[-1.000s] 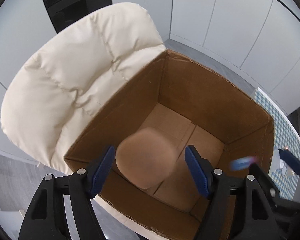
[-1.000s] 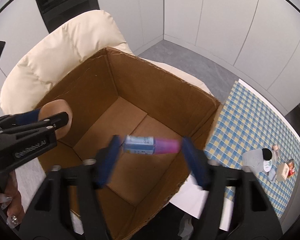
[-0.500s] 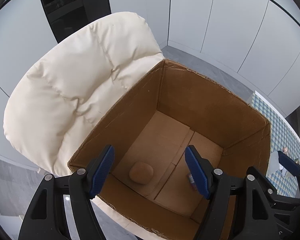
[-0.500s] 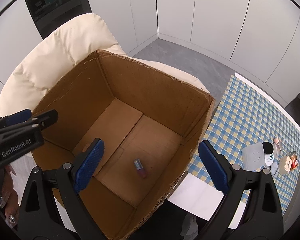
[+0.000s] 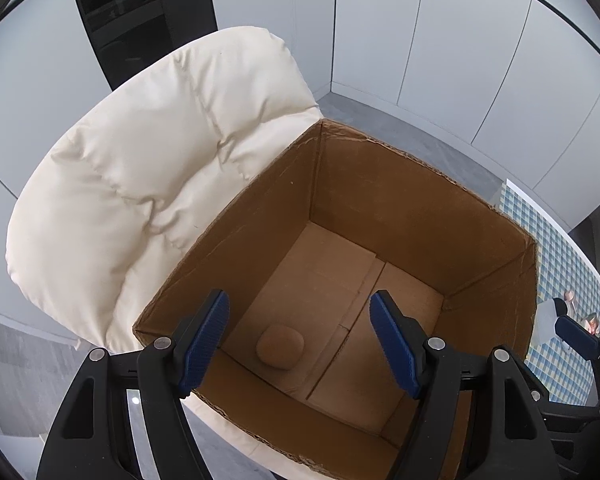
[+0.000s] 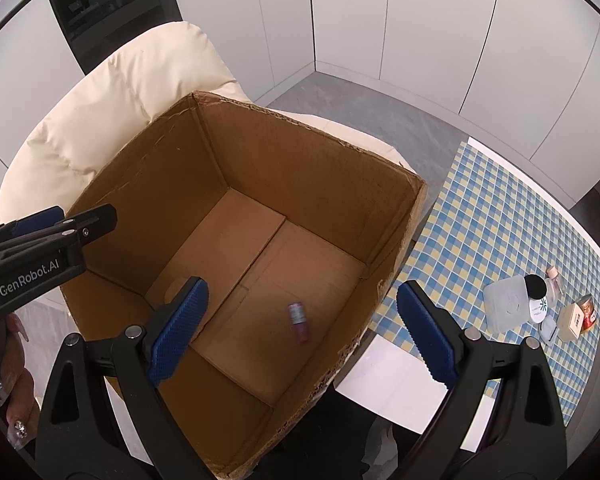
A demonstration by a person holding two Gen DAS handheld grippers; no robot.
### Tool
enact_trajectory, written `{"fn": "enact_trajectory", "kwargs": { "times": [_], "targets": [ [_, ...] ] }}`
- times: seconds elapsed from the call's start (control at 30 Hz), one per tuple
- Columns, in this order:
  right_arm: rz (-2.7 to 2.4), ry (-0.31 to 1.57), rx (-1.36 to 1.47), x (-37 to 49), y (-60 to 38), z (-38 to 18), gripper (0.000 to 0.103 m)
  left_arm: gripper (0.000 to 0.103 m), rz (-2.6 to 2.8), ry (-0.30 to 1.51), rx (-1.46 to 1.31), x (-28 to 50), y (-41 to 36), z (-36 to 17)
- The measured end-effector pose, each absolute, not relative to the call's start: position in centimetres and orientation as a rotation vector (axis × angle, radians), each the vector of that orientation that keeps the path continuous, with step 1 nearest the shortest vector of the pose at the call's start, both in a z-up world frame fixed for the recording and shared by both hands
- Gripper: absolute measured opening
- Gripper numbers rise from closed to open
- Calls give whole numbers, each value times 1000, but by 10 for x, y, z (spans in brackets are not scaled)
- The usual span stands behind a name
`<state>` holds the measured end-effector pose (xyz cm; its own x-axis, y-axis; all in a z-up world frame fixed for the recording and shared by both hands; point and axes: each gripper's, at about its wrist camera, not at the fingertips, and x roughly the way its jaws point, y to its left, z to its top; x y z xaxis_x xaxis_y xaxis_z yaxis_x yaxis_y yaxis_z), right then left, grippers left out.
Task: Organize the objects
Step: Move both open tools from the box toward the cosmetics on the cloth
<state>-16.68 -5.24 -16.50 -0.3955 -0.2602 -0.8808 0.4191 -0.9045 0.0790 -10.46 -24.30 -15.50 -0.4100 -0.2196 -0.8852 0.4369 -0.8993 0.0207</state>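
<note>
Right wrist view: right gripper (image 6: 302, 330), jaws just spread and empty, hangs over the cardboard box (image 6: 312, 160); a small tube (image 6: 299, 322) lies on its floor.

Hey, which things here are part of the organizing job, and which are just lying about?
Job: open brown cardboard box; round tan pad and small pink-and-blue tube on its floor; cluster of small white containers and boxes on the blue-and-yellow checked cloth.
Lying about: cream padded chair; dark glass panel.

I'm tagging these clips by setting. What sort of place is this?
Probably a home living space: a cream cushioned chair holds the cardboard box, beside a table with a checked cloth, with plain white wall panels behind.
</note>
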Motion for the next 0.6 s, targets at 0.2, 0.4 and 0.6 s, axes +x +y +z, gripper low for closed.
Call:
{"fn": "enact_trajectory", "kwargs": {
  "times": [0.2,0.4,0.6],
  "targets": [
    [-2320,208,1429,-162,-49,-164,97,74,-2336,292,1400,-99,-241,-151],
    [-2319,205,1454,-156,-43,-163,97,74,-2357,315,1420,-79,-233,-144],
    [-2310,206,1462,-135,-33,-156,97,74,-2365,335,1428,-60,-221,-131]
  ]
}}
